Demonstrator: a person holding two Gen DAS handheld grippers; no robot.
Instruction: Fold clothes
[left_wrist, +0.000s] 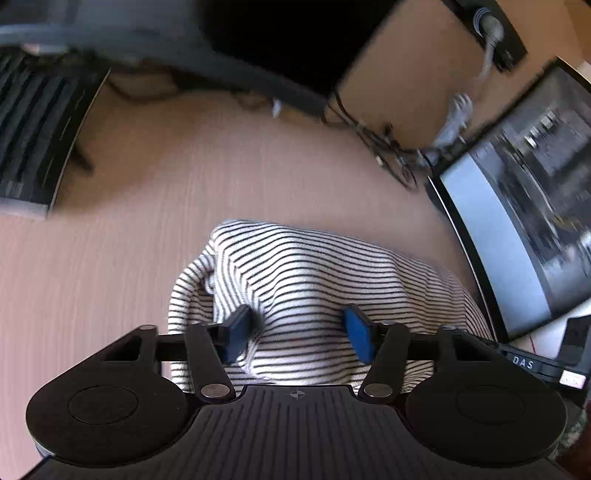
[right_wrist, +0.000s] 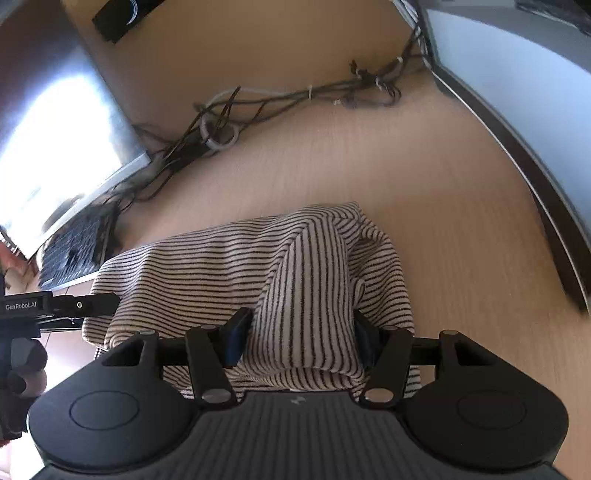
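A white garment with thin black stripes (left_wrist: 314, 273) lies folded in a bundle on the light wood desk (left_wrist: 184, 184). My left gripper (left_wrist: 300, 332) hovers low over its near part, jaws apart. Both blue pads (left_wrist: 238, 330) show their inner faces, with cloth lying between and below them. In the right wrist view a thick raised fold of the garment (right_wrist: 306, 280) fills the gap of my right gripper (right_wrist: 301, 338), and the pads (right_wrist: 236, 334) press against it on both sides. The left gripper's black body (right_wrist: 55, 306) shows at the garment's left edge.
A laptop keyboard (left_wrist: 33, 136) sits at the far left and a lit screen (left_wrist: 517, 214) stands close on the right of the garment. A tangle of cables (right_wrist: 258, 107) runs along the back of the desk. Another dark monitor edge (right_wrist: 535, 177) curves along the right.
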